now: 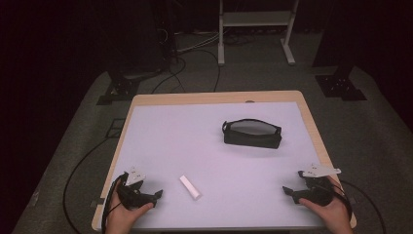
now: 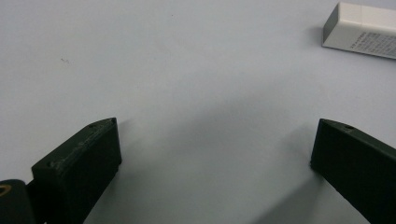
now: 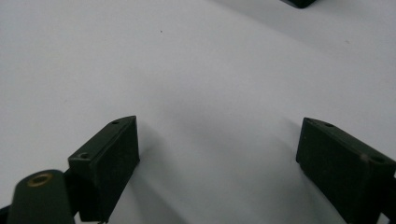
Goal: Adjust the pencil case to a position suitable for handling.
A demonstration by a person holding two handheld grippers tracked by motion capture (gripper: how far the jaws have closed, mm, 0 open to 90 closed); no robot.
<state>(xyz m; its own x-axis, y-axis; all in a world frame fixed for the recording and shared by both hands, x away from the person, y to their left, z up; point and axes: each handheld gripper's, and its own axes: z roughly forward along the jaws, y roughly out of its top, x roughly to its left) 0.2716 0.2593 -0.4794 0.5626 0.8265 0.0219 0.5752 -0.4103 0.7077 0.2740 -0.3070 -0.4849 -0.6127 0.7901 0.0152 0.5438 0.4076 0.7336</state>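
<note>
A black zip pouch [image 1: 252, 133] lies open on the white table mat [image 1: 195, 141], right of centre toward the back. A small white eraser in a paper sleeve [image 1: 190, 186] rests near the front, left of centre; it appears at the top right of the left gripper view [image 2: 362, 29]. My left gripper [image 1: 157, 196] rests on the mat at the front left, open, with bare mat between its jaws [image 2: 212, 144]. My right gripper [image 1: 287, 192] sits at the front right, open as well, nothing between its jaws [image 3: 217, 140]. A dark corner of the pouch [image 3: 299, 3] peeks in at the top.
The mat covers a wooden table [image 1: 311, 122] whose edge shows around it. Cables [image 1: 83, 163] trail over the grey floor on the left. A white metal frame [image 1: 253, 29] stands behind the table, with black stand bases [image 1: 341, 85] on both sides.
</note>
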